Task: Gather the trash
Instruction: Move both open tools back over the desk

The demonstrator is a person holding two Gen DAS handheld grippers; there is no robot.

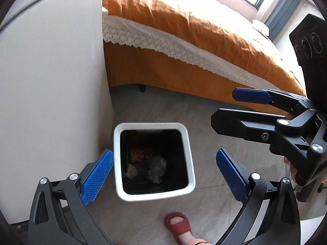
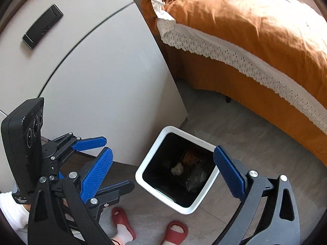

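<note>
My black plastic left gripper [image 1: 164, 175] and matching right gripper [image 2: 163, 174] have bumpy blue pads [image 1: 97, 175], shiny silver screws [image 1: 265, 136], and I wear red slippers [image 2: 176, 232] with white socks.

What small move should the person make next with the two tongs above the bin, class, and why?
Probably lift both away to look for more trash. The left tongs and right tongs are open and hold nothing, while the white bin on the floor already contains crumpled trash. No loose litter shows on the floor around it.
</note>
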